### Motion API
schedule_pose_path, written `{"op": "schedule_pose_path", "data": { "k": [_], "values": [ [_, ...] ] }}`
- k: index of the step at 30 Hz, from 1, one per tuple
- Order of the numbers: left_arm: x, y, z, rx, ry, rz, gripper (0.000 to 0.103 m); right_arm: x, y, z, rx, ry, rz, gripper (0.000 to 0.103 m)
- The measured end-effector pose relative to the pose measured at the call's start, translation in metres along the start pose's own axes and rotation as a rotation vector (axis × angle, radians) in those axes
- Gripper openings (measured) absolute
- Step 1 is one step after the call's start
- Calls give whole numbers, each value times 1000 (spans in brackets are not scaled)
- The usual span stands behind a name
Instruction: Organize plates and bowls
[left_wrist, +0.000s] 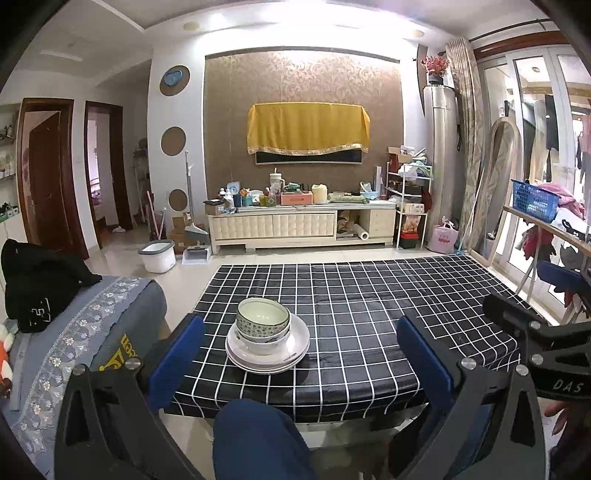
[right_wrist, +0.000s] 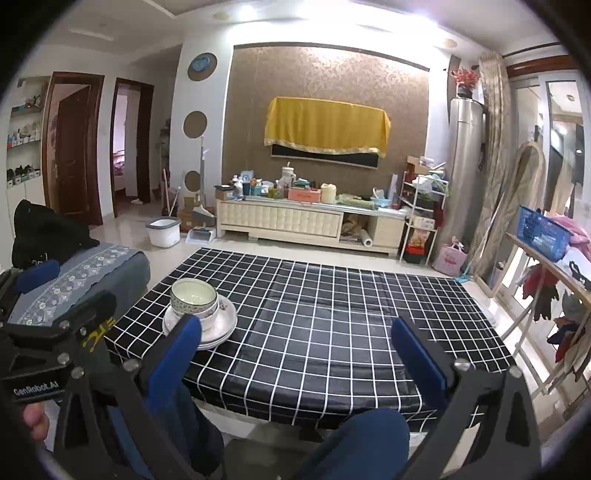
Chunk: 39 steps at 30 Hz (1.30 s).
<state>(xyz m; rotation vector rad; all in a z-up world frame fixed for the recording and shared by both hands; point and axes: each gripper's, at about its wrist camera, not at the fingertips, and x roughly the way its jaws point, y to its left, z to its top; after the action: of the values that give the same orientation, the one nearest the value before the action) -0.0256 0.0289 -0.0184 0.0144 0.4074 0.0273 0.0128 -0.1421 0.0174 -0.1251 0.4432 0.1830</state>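
A brown patterned wall panel (left_wrist: 303, 81) carries a yellow cloth draped over a dark screen (left_wrist: 308, 127) above a cluttered cream low cabinet (left_wrist: 299, 223) on glossy pale floor tiles (left_wrist: 122, 247), with dark wooden doors (left_wrist: 48, 177) left and glass sliding doors (left_wrist: 532, 122) right.

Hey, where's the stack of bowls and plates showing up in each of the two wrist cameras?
Left wrist: stack of bowls and plates sits lower centre, between the left gripper fingers.
Right wrist: the stack is lower left, partly behind the right gripper left finger.
Shared landmark: yellow cloth on the far wall.
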Motion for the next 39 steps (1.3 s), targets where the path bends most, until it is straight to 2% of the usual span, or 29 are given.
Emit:
{"op": "schedule_pose_path", "data": {
  "k": [16, 27, 39],
  "values": [
    [0, -4, -3, 4, 27, -43, 103, -2, -3, 0, 5, 16, -29, 103],
    [2, -7, -5, 14, 41, -22, 103, -1, -3, -4, 7, 29, -31, 103],
    [-3, -9, -4, 9, 39, -33, 103, -3, -5, -5, 16, 29, -34, 103]
  ]
}}
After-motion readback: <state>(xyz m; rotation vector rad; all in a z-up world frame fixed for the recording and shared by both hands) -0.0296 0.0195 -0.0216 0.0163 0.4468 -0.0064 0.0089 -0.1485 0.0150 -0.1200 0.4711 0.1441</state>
